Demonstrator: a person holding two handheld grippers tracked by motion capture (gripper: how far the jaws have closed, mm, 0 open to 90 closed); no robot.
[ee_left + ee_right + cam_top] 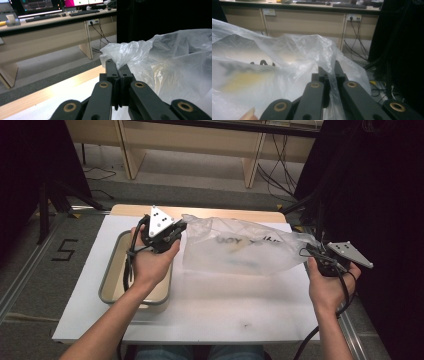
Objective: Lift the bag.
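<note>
Overhead: one plastic bag point(240, 251), clamped by left hand-held gripper point(176, 231) and right hand-held gripper point(312, 251); one tray point(111, 270).

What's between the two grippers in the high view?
The clear plastic bag spans it, held above the white table; left gripper and right gripper each pinch an end.

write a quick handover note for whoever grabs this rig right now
Left hand-held gripper: jaws shut on the left edge of the clear plastic bag, held above the table.
Right hand-held gripper: jaws shut on the bag's right edge.
The bag is stretched between the two, lifted over the white mat; dark print and something yellowish show through it, too blurred to identify.
The grey tray sits on the mat under the left hand.
Done: both edges gripped, bag raised and spread.
Left: probably to open the bag or set it down; keep both grips even so the thin film does not slip.
</note>
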